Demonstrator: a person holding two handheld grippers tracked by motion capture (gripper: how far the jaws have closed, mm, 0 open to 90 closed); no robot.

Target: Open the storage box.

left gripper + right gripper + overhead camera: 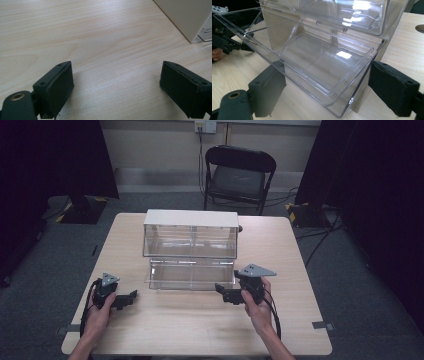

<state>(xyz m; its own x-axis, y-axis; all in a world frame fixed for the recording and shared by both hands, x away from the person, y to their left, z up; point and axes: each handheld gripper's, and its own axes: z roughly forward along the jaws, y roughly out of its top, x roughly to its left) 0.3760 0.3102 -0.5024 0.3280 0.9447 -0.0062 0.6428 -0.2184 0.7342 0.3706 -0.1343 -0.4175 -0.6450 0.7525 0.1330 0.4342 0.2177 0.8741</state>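
I had a wooden tabletop (200,320) in front of me, with a two-tier cabinet (191,218) of clear plastic drawers standing toward its far edge at mid-width. The lower drawer (191,274) was pulled out toward the near edge and looked empty. My right gripper (219,289) sat at the drawer's right front corner, its jaws spread wide, one on each side of that corner and clamping nothing. In the right gripper view the clear rim of the lower drawer (317,75) ran between the pads. My left gripper (134,294) rested near the near left corner, jaws also wide apart over bare wood. I judged the drawer light, rigid, slick and easily cracked, best taken by its front lip with gentle pressure.
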